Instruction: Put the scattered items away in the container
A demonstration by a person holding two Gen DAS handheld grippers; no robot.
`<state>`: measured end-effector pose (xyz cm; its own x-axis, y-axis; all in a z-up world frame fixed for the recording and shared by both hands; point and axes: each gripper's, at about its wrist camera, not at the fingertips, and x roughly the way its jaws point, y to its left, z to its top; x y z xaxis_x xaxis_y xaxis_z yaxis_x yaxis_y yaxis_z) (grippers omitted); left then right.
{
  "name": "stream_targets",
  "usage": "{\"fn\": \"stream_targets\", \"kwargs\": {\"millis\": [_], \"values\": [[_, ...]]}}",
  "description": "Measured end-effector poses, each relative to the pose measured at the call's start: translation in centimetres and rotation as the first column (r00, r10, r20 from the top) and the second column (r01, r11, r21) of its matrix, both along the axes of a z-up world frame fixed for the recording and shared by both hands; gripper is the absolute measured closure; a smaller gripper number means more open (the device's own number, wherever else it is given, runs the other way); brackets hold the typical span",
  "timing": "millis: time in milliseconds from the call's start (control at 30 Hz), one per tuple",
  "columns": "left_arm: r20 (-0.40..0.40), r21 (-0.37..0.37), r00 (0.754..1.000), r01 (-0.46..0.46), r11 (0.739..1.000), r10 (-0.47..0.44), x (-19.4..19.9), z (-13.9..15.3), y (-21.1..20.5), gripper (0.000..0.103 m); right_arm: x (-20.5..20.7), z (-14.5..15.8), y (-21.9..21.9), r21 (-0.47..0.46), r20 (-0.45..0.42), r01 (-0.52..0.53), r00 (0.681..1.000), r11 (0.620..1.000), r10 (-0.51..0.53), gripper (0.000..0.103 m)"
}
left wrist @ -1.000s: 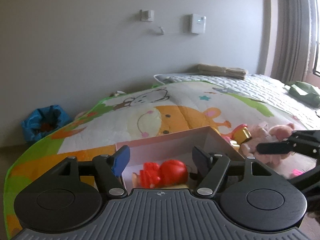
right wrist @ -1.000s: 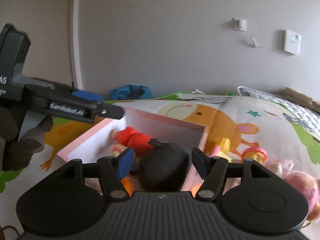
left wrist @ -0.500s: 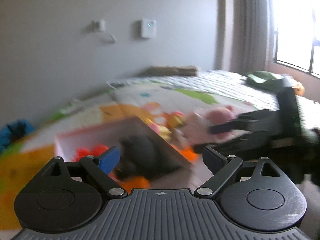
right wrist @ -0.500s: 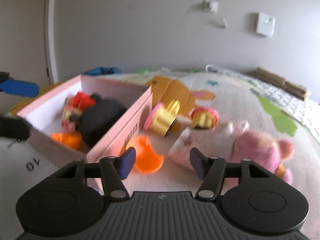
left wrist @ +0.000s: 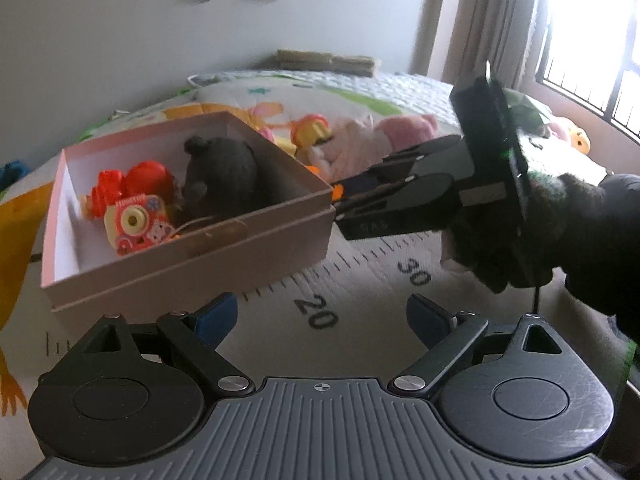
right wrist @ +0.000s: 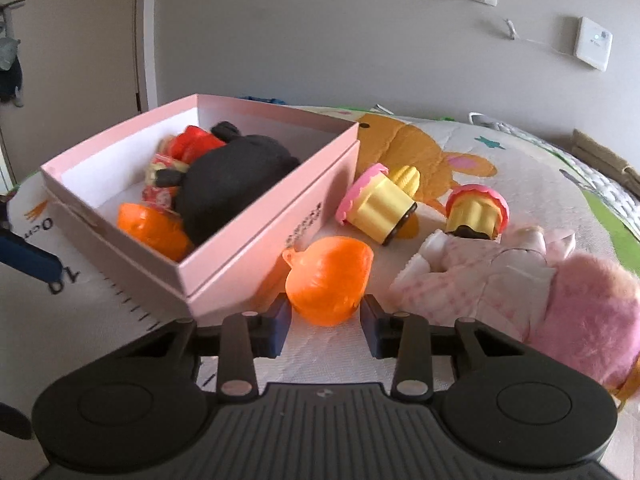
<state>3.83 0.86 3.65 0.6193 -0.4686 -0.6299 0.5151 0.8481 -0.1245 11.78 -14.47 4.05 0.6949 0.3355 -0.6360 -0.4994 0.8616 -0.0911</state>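
The right gripper (right wrist: 325, 322) is low over the cartoon-printed play mat (right wrist: 520, 160), its jaws closing around an orange plastic cup-shaped toy (right wrist: 326, 282) that lies on its side just beside the pink box (right wrist: 256, 236). The toy sits between the 2 blue-padded fingertips (right wrist: 280, 320); a sliver of gap seems to remain on each side, though the angle makes contact hard to judge. In the left wrist view this gripper (left wrist: 340, 206) reaches in from the right, held by a hand in a dark fuzzy glove (left wrist: 540, 232), its tip at the box's near right corner.

The left gripper (left wrist: 322, 316) hovers above the mat's printed ruler markings with its jaws spread wide and nothing between them.

Inside the pink box (left wrist: 192, 256) lie a black plush toy (right wrist: 232, 184), a red toy (left wrist: 136, 176), a pink toy camera (left wrist: 136, 220) and another orange piece (right wrist: 154, 228). On the mat to the right of the box are 2 yellow-and-pink cupcake toys (right wrist: 380, 204) (right wrist: 476, 208), and a pink plush doll in a pale dotted dress (right wrist: 520, 284), which touches the nearer cupcake.
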Motion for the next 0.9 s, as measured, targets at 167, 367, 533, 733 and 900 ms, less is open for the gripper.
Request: {"fn": "stream_targets", "kwargs": {"millis": [167,367,533,733,900], "values": [[0.008,0.011,1.000,0.021,1.000,-0.021,-0.5,-0.2,-0.7,0.008,-2.5,0.7,-0.9,0.010,-0.004,0.004,1.000,1.000,-0.004,0.067],[0.024,0.051,0.997,0.075,0.996,-0.077,-1.7,-0.4,-1.9,0.007,-7.9,1.2,-2.1,0.038,-0.040,-0.015,0.999,0.999,0.016,0.067],[0.016,0.052,0.993,0.114,0.992,-0.115,-2.6,-0.6,-2.8,0.007,-11.8,1.2,-2.6,0.054,-0.067,-0.023,0.997,0.998,0.027,0.067],[-0.003,0.024,0.989,0.151,0.988,-0.151,-3.7,-0.9,-3.7,0.007,-14.8,1.4,-3.4,0.057,-0.054,-0.015,0.998,0.998,0.018,0.062],[0.020,0.037,0.982,0.186,0.982,-0.187,-4.0,-1.0,-5.3,0.006,-16.3,1.8,-5.4,0.109,-0.034,0.045,0.999,0.993,-0.041,0.056]]}}
